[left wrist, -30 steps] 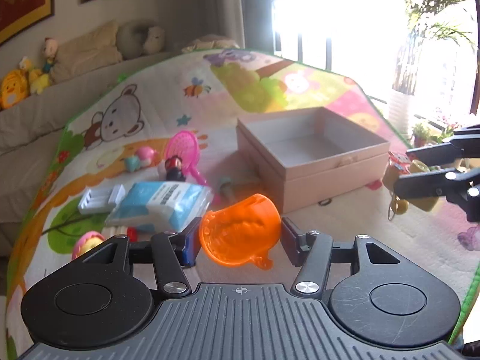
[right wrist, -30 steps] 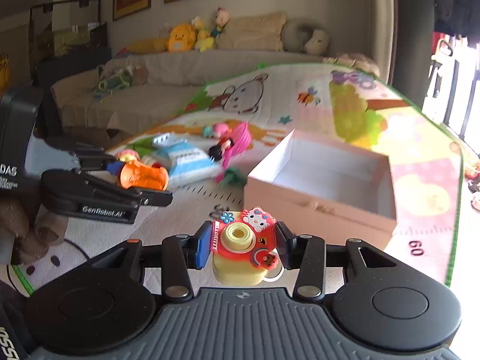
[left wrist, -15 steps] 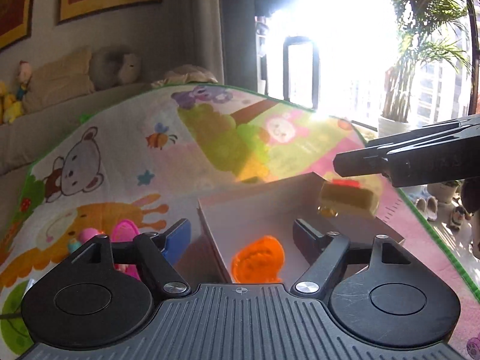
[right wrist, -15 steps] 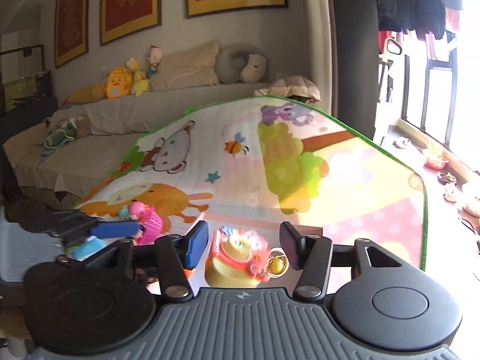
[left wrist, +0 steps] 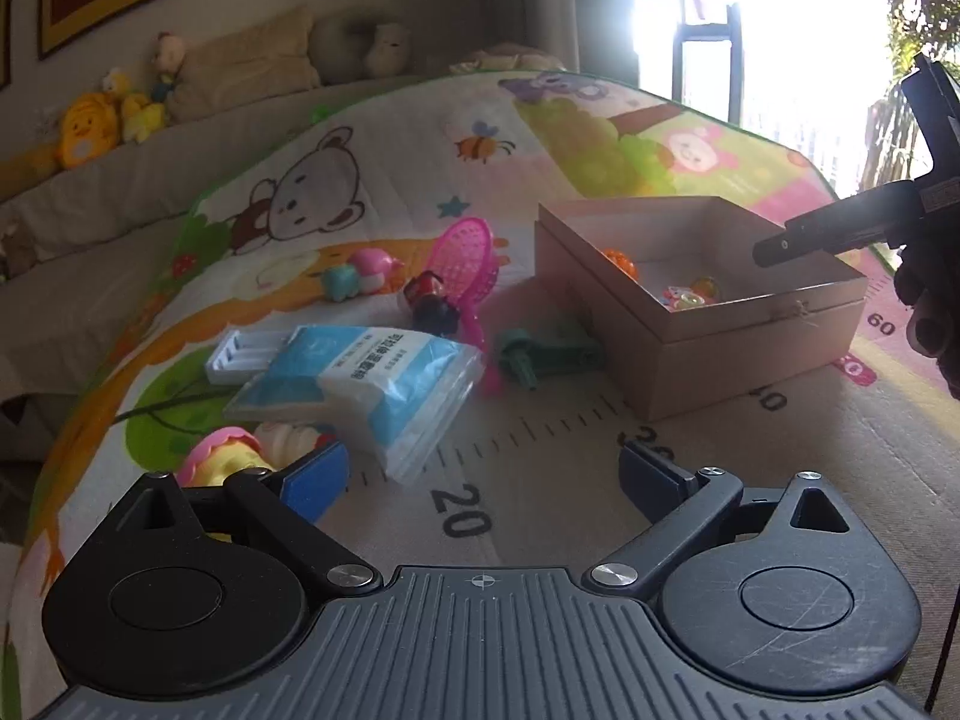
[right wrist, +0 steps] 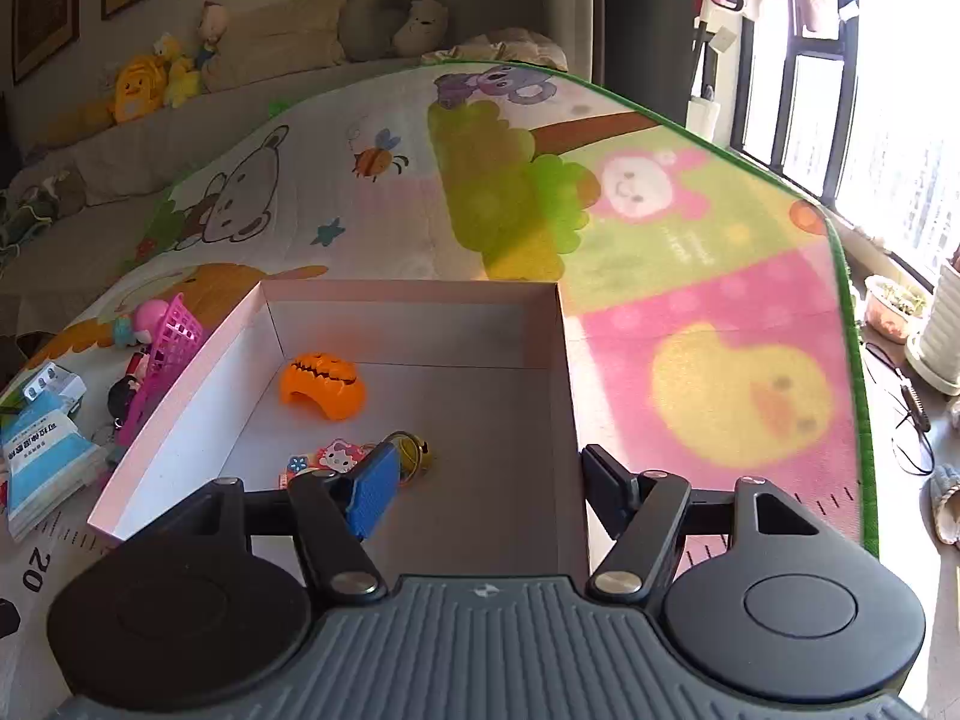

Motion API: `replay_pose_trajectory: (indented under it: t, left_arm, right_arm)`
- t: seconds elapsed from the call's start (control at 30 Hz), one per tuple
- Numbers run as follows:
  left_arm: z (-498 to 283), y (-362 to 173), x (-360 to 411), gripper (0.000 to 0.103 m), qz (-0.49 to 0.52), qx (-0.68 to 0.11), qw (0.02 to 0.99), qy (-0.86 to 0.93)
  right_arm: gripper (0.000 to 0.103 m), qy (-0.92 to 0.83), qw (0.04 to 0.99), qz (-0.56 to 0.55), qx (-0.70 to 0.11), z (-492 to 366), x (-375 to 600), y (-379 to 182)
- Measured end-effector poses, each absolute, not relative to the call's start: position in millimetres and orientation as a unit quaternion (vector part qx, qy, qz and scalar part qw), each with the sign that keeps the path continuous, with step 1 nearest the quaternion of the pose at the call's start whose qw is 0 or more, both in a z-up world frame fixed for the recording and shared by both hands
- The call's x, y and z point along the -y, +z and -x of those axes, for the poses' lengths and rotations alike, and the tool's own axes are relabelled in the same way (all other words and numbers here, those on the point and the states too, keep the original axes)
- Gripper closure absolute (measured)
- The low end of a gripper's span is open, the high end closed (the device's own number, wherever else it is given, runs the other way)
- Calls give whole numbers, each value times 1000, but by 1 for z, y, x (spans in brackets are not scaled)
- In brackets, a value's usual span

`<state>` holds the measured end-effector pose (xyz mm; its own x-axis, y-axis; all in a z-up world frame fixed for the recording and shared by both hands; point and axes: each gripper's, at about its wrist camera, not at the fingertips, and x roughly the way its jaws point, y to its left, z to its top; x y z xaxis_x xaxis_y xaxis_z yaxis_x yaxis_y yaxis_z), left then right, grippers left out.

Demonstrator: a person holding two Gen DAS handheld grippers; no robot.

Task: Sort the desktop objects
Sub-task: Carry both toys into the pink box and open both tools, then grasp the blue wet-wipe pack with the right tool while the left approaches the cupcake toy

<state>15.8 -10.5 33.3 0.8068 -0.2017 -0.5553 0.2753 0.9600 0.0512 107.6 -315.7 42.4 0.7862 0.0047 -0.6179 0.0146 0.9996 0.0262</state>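
Note:
A pale cardboard box (right wrist: 558, 360) (left wrist: 708, 354) stands open on the play mat. Inside lie an orange pumpkin toy (right wrist: 323, 385) (left wrist: 621, 262) and a toy camera keychain (right wrist: 336, 457) (left wrist: 684, 297). My right gripper (right wrist: 486, 489) hovers over the box's near side, jaws opening with nothing between them. My left gripper (left wrist: 483, 477) hangs low over the mat left of the box, jaws opening wide and empty. On the mat lie a blue tissue pack (left wrist: 360, 384), a pink racket (left wrist: 465, 267), a small doll (left wrist: 429, 303), a green toy (left wrist: 534, 354) and a pink cupcake toy (left wrist: 231, 462).
A white battery case (left wrist: 240, 354) and a pink-and-teal figure (left wrist: 360, 276) lie left of the box. A sofa with plush toys (left wrist: 90, 126) runs along the back. A person's hand (left wrist: 930, 312) holds the right gripper at the right edge. Plant pots (right wrist: 936, 330) stand by the window.
Both toys were let go into the box: the orange pumpkin from the left gripper, the camera keychain from the right. Both jaws widened. The left gripper pulled back from the box toward the mat.

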Motion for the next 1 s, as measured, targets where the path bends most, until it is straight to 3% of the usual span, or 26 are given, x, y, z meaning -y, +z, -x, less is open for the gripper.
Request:
replay_pose_trajectory:
  t: [0.1,0.23,0.3,0.4,0.5,0.57,0.63,0.73,1.0]
  left_arm:
    - [-16,37,-7,3,-66,-266,959,-73]
    - [-31,30,-34,3,-70,-278,958,-10]
    - [-43,24,-45,3,-52,-297,954,-8]
    - [-57,15,-59,5,-6,-329,944,-16]
    - [-60,12,-61,20,4,-338,941,-24]
    - [-56,11,-61,36,-1,-333,942,-26]
    - [-53,11,-59,36,-2,-328,944,-38]
    - [-49,11,-57,37,-8,-321,946,-49]
    - [-35,8,-55,37,-16,-319,944,-88]
  right_arm:
    - [39,-7,951,32,-307,-110,289,52]
    - [36,44,963,116,-241,-82,243,85]
    - [30,100,956,120,-246,-73,224,102]
    - [30,178,936,115,-280,-70,196,114]
    - [30,230,912,104,-322,-79,167,112]
    - [30,259,896,100,-346,-88,144,109]
    - [28,277,885,109,-358,-96,120,106]
    - [18,295,875,135,-360,-110,77,101]
    - [16,279,860,156,-397,-176,11,62]
